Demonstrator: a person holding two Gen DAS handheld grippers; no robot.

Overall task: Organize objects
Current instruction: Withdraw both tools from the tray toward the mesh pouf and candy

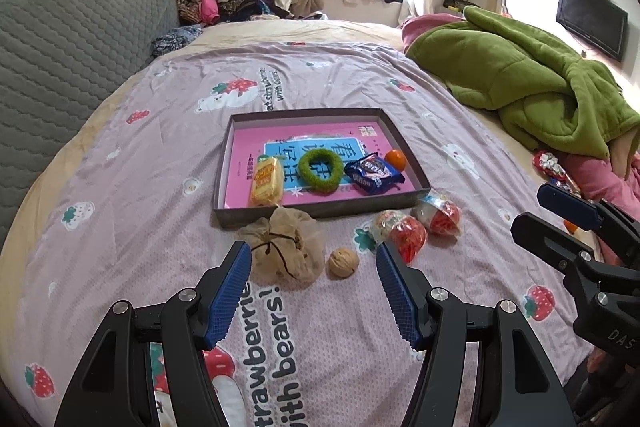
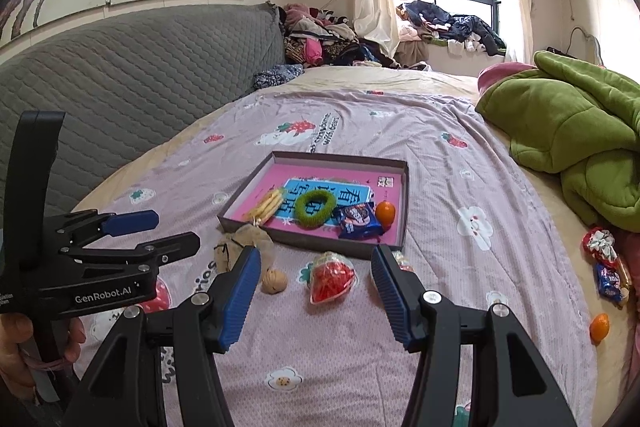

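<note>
Now, shallow grey tray [image 1: 320,213] seen on the bedspread, pink-lined, green ring [image 1: 321,170] inside, walnut [image 1: 343,262] outside, left gripper [image 1: 314,291] and right gripper [image 2: 316,293] both held open, empty

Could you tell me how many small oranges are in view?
2. One small orange lies inside the shallow box, at its right end beside the blue snack packet. The other lies on the bed's right edge. More may be hidden under the green blanket.
</note>
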